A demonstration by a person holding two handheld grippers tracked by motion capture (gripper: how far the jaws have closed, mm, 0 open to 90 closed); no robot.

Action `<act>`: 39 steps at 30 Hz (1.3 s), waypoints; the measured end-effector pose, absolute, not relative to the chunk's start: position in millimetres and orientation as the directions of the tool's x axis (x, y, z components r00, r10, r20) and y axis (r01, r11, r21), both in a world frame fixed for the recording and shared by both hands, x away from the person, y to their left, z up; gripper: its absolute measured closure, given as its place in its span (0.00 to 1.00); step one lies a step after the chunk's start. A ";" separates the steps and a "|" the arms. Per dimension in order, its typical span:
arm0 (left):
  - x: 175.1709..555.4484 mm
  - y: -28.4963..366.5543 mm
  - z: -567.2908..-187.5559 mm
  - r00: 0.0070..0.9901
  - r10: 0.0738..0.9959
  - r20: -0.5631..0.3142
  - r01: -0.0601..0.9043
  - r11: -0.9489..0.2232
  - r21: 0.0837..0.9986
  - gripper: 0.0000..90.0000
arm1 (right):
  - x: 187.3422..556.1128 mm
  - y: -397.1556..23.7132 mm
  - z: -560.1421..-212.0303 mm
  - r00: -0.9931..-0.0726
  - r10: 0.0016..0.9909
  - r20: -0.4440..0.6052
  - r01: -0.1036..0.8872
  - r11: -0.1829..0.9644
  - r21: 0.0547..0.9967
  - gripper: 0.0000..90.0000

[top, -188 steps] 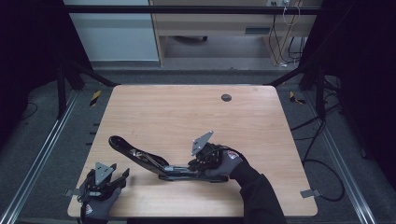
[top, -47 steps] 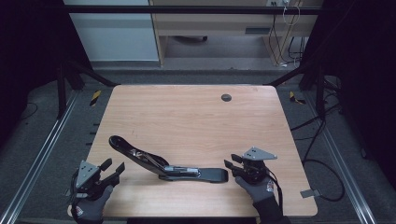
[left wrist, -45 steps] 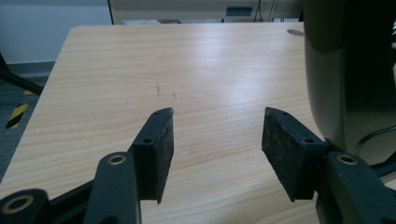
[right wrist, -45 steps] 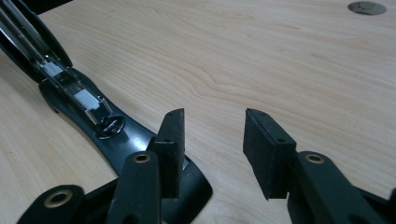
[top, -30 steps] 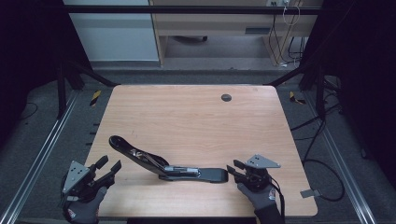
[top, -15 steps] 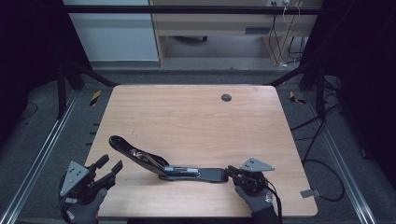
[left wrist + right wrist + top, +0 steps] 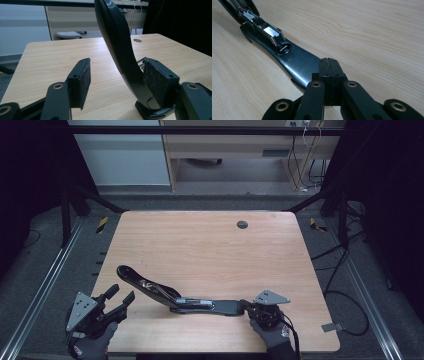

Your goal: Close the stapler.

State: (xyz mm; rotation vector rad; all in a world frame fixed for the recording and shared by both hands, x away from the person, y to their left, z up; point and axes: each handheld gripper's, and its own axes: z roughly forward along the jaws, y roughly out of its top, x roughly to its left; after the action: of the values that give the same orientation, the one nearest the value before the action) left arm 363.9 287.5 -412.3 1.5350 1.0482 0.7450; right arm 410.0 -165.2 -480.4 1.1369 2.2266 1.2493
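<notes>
Stapler [image 7: 180,300] lies folded open, flat on the worktop [image 7: 210,250], lower middle of the high view. Its curved top arm runs toward the lower left and its base plate toward the lower right. Right gripper [image 7: 246,306]: fingers pressed together with nothing between them, tips at the very end of the base plate [image 7: 294,60]. Whether they bear down on it or only hover, cannot tell. Left gripper [image 7: 123,292]: fingers spread, and they have just been opening further. In the left gripper view the raised arm [image 7: 117,42] stands in the gap, close against the right-hand pad [image 7: 160,80]. The high view puts that gripper just short of the arm's tip, so contact is unsure. Risks, as a judgement:

- The closed right tips sit on a small patch of smooth black plate. A sideways push from the left could swing the stapler out from under them.
- The arm sits off-centre in the left gap. Closing now would land one pad first and shove the arm aside, not clamp it.
- Hinged parts may snap together if the arm is lifted too fast.
- The exposed staple channel [image 7: 270,32] could shed staples.
</notes>
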 end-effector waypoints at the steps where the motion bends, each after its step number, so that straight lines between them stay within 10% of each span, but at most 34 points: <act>1: 364.7 286.5 -411.4 0.414 0.907 -0.072 0.231 -0.028 0.973 0.42 | 410.2 -164.8 -481.1 -0.622 0.779 0.080 0.476 0.295 0.829 1.00; 22: 397.9 261.9 -404.4 0.357 0.931 -0.077 0.190 0.008 0.982 0.42 | 410.5 -158.2 -487.3 -0.636 0.767 0.087 0.486 0.310 0.817 1.00; 39: 393.0 256.9 -408.9 0.290 0.949 -0.126 0.175 0.078 0.982 0.65 | 413.8 -154.0 -495.1 -0.636 0.766 0.087 0.502 0.326 0.801 1.00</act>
State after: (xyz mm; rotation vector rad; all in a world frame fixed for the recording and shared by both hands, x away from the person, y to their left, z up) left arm 393.0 256.9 -408.9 1.3761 1.1406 0.8270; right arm 413.8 -154.0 -495.1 1.1366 2.2884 1.2133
